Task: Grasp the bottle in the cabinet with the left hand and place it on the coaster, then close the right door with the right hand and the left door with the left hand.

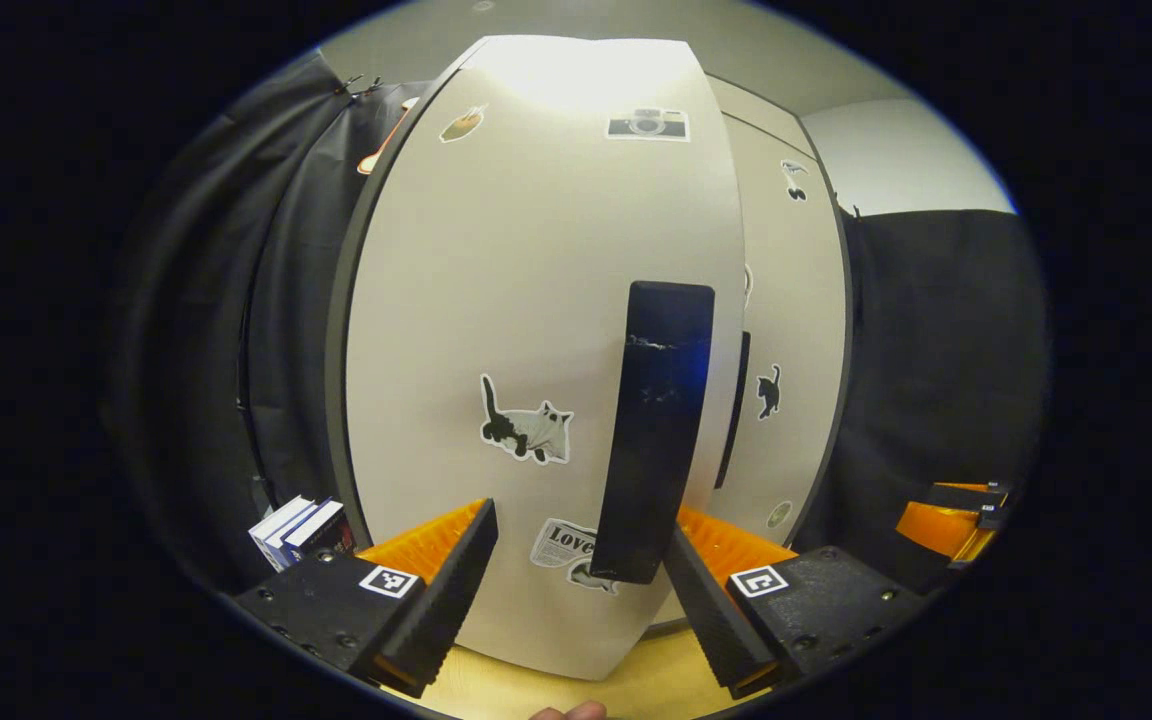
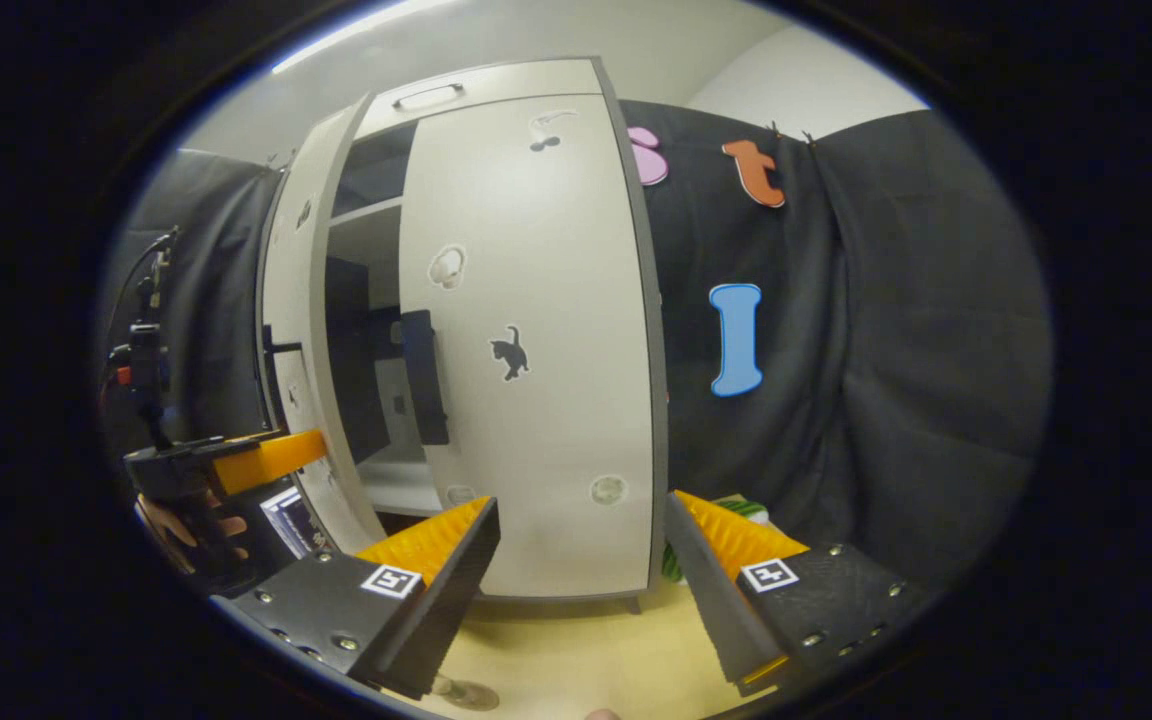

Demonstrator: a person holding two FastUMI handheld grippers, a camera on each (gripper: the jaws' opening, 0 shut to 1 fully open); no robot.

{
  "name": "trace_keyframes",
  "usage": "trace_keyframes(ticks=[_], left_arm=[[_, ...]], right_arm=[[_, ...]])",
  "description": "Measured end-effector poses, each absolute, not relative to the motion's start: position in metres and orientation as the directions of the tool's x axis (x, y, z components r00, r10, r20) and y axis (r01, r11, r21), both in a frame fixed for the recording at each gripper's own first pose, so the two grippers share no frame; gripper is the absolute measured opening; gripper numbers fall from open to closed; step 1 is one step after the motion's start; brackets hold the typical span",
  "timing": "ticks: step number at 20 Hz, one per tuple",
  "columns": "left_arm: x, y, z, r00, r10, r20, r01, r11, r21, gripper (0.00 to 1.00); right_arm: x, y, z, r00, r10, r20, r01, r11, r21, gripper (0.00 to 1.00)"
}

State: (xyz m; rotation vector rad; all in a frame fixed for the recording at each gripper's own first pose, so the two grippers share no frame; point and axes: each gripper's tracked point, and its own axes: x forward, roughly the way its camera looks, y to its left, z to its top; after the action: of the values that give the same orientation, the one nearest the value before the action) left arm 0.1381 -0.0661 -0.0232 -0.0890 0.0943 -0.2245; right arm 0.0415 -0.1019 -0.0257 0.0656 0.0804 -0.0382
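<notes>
In the left gripper view, the left gripper (image 1: 581,560) is gaping open right before the left door (image 1: 536,330), whose dark handle (image 1: 656,430) is standing at 12 o'clock between its fingers. In the right gripper view, the right gripper (image 2: 581,565) is spreading open facing the closed right door (image 2: 536,350), while the left door is standing ajar at 10 o'clock. I cannot tell where the bottle is.

Glare tops the door (image 1: 536,300) (edges bulge, fisheye).

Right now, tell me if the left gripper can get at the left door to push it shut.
Probably yes. The left gripper is open right in front of the left door, its fingers either side of the dark handle, with nothing between. The right door already looks closed, so nothing seems to block the swing.
</notes>
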Motion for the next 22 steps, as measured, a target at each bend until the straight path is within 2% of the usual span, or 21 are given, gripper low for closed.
trace_keyframes(ticks=[16,22], left_arm=[[0.164,-0.081,-0.018,0.986,-0.158,-0.061,0.156,0.987,-0.032,0.98],[0.127,-0.085,-0.005,0.986,-0.165,-0.036,0.164,0.986,-0.023,0.98]], right_arm=[[0.024,-0.085,-0.043,0.993,-0.006,-0.121,0.012,0.999,0.053,1.0],[0.011,-0.075,-0.035,0.994,0.01,-0.109,-0.004,0.998,0.057,1.0]])
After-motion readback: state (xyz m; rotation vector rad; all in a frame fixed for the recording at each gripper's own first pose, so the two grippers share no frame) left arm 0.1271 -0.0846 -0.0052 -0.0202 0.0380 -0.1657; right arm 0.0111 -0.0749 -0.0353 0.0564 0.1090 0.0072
